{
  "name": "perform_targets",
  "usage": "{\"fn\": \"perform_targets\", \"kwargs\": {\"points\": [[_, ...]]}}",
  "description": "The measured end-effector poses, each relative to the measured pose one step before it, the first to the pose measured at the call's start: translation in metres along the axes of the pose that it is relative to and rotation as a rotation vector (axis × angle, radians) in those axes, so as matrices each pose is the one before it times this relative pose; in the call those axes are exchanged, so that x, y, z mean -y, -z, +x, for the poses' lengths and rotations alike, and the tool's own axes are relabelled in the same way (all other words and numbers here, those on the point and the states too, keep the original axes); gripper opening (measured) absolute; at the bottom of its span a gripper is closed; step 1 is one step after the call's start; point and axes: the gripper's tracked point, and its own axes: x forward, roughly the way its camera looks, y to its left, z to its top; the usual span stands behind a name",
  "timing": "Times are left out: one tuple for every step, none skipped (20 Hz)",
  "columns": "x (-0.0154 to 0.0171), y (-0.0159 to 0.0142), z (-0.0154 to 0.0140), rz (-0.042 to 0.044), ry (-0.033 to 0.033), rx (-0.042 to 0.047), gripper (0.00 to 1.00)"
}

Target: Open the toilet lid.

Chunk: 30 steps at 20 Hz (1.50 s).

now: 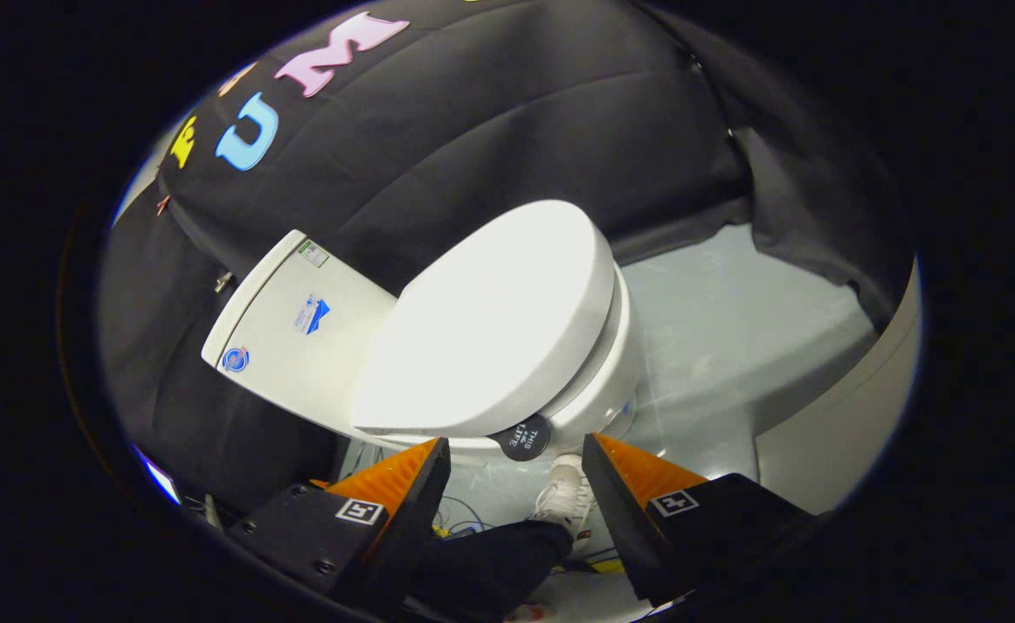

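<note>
Here, tool (pixel 516 454) fingers apart, closed toilet lid (pixel 490 320) beyond, pale floor (pixel 732 346), black-draped booth.

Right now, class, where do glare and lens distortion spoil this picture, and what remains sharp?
Gripper view: glare washes out the closed white plastic toilet lid; the fisheye bends the white cistern and pale floor; the open gripper, short of the lid, looks sharp.

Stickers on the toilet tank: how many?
3 on the tank, beyond the open gripper: one at its top corner, one mid-face, one round at its lower corner. Hidden sides may carry more.
</note>
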Motion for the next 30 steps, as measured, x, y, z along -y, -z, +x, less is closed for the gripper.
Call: {"fn": "perform_targets", "kwargs": {"points": [[0.00371,0.00444,0.00824,0.03136,-0.00152,-0.01313,0.95],[0.00224,0.00327,0.00828,0.01759,-0.00172,-0.00864,0.95],[0.00314,0.00376,0.00722,0.00752,0.00479,-0.00690,0.95],[0.00049,0.00193,0.00581,0.00474,-0.00404,-0.00522,0.95],[-0.00124,0.00096,0.00470,0.00170,-0.00381,-0.00065,0.94],[-0.00054,0.00058,0.00514,0.00228,-0.00526,-0.00384,0.93],[-0.00246,0.00263,0.00446,0.00705,-0.01055,-0.00536,0.89],[-0.00360,-0.00012,0.00291,0.00770,-0.01636,-0.00302,0.88],[-0.00114,0.00118,-0.00114,-0.00085,-0.00192,-0.01238,0.87],[0.00312,-0.00430,0.00707,-0.00497,0.01126,0.00975,0.72],[0.00764,0.00096,0.00519,-0.00978,0.02880,0.00488,0.58],[0.00377,-0.00110,0.00021,0.01285,0.00058,0.00379,0.43],[-0.00314,0.00044,-0.00076,0.01517,-0.01455,-0.00537,0.28],[-0.00104,0.00059,-0.00186,0.00849,-0.02459,-0.00965,0.29],[0.00598,-0.00594,-0.00335,-0.00634,0.00953,-0.00450,0.29],[-0.00343,-0.00693,-0.00574,0.06631,-0.00812,0.02448,0.18],[0.00015,0.00179,0.01014,0.01892,-0.00410,-0.01263,0.07],[-0.00006,0.00246,-0.00136,-0.02214,-0.00555,0.00400,0.08],[0.00004,0.00091,-0.00313,-0.01308,-0.00642,-0.01156,0.07],[-0.00237,-0.00411,-0.00253,-0.00295,-0.00892,0.00108,0.08],[-0.00192,0.00127,-0.00005,-0.01209,0.00269,-0.00869,0.07],[0.00052,0.00190,0.00014,-0.01945,0.00918,-0.00724,0.07],[-0.00144,-0.00094,-0.00033,-0.01216,0.00661,-0.00144,0.07],[-0.00016,-0.00056,-0.00128,-0.00530,0.00378,0.00210,0.07],[-0.00080,-0.00006,0.00064,0.00051,-0.00061,0.00027,0.07],[-0.00152,-0.00104,-0.00087,0.00301,-0.00633,0.00040,0.08],[-0.00233,-0.00132,-0.00223,-0.00147,-0.00988,0.00336,0.07],[-0.00297,-0.00199,-0.00203,-0.00611,-0.01061,0.00535,0.07],[-0.00315,-0.00123,-0.00220,-0.00818,-0.00623,0.00497,0.07],[-0.00357,-0.00299,-0.00148,-0.00719,-0.00257,0.00157,0.07]]}}
